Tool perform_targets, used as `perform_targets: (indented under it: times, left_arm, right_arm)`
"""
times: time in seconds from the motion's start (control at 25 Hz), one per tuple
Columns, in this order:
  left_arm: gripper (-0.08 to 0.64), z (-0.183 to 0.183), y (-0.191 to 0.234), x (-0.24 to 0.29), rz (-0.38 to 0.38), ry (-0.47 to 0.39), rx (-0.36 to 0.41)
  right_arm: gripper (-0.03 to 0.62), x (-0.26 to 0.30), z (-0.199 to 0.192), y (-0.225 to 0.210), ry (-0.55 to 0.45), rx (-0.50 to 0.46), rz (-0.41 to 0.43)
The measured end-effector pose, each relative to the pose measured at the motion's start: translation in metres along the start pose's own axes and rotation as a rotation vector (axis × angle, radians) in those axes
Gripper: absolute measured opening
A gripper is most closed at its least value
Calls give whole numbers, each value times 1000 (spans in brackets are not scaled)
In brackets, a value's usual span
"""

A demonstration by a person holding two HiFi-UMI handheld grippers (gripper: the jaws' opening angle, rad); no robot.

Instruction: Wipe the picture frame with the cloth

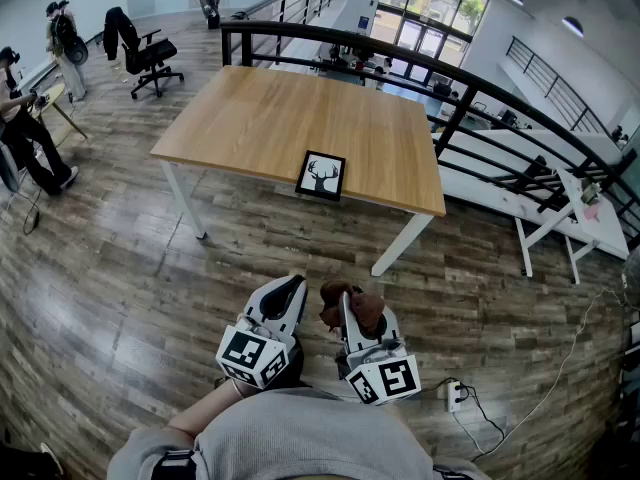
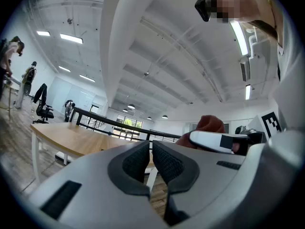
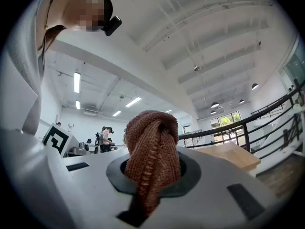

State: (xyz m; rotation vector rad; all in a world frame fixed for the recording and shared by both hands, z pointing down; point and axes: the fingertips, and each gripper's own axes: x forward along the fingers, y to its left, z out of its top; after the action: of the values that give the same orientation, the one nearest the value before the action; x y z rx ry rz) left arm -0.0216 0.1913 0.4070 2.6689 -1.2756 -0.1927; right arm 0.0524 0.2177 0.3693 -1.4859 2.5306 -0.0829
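The right gripper (image 3: 152, 171) clamped the brown cloth (image 1: 356, 306), ready for wiping; the left gripper (image 2: 151, 162) was shut, empty (a spare hand), and the picture frame (image 1: 321, 176) lay well ahead on the table (image 1: 262, 118).

The picture frame (image 1: 321, 176) lies on the table (image 1: 250, 118).

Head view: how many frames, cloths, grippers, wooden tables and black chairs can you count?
Frame: 1
Cloth: 1
Grippers: 2 (left gripper, right gripper)
Wooden table: 1
Black chair: 1
Total: 6
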Motion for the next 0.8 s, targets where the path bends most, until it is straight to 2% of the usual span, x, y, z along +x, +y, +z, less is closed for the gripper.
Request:
perform_targets:
  times: [0.16, 0.4, 0.6, 0.8]
  left_arm:
    - [8, -2, 9, 11, 7, -4, 2]
    - [8, 0, 45, 58, -4, -4, -1]
    - [8, 9, 92, 120, -21, -6, 12]
    - [8, 32, 145, 193, -56, -12, 37]
  right_arm:
    - [44, 13, -5, -6, 10, -10, 15]
    - [46, 62, -10, -36, 3, -20, 0]
    - [45, 126, -12, -76, -10, -25, -25]
    - [46, 202, 2, -120, -54, -21, -68]
